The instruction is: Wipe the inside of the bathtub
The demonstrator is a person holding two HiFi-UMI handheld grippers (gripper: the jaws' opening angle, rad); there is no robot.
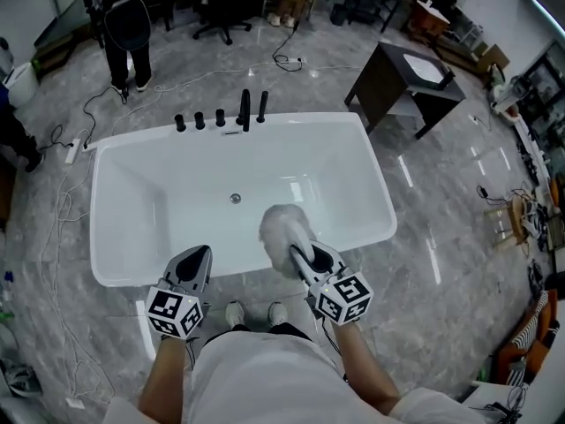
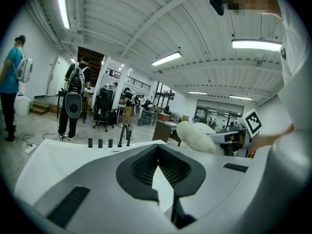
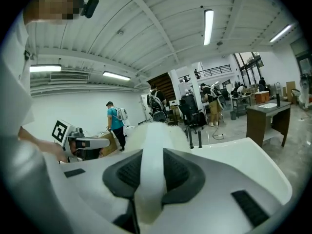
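White and glossy: looking down into a smooth rectangular bathtub [image 1: 115, 153] with rounded corners, sitting on a grey veined floor [image 1: 441, 263]. Counting five black fittings along the far rim: three short knobs [image 1: 199, 120] and two taller posts [image 1: 244, 109], plus one round metal drain [image 1: 235, 199] in the bottom. Noting loose cables [image 1: 66, 210] trailing on the floor at the tub's left and behind it, a dark cabinet [image 1: 388, 73] with a white basin standing near the far right corner, and a person [image 1: 124, 25] with a backpack standing well beyond the tub. Clamping the right gripper [image 1: 300, 254] on the flat white handle [image 3: 147, 179] of one fluffy white duster [image 1: 281, 230], and holding that duster over the near inside of the tub, close to the near rim. Holding the left gripper [image 1: 200, 254] beside it at the near rim, jaws pressed together with nothing between them. Standing with two white shoes [image 1: 256, 313] just outside the near rim.
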